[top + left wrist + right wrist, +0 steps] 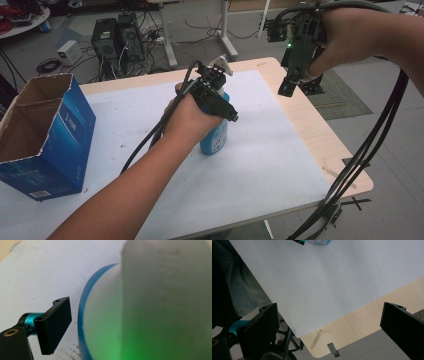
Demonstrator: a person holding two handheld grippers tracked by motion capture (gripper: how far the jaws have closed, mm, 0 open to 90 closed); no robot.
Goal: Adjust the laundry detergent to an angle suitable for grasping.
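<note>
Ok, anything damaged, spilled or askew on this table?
Only the open blue cardboard box at the left: its top edge is torn and ragged. The blue plastic bottle stands upright at the left gripper; no spill shows.

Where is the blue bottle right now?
In the high view the blue bottle stands mid-table on the white sheet, under the left gripper, right of the open blue box.

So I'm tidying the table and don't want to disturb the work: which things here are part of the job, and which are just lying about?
In the job:
- blue bottle, upright on the table
- left gripper, at the bottle's top
- right gripper, raised, jaws apart, holding nothing

Lying about:
- open blue cardboard box, at the table's left
- computer towers on the floor
</note>
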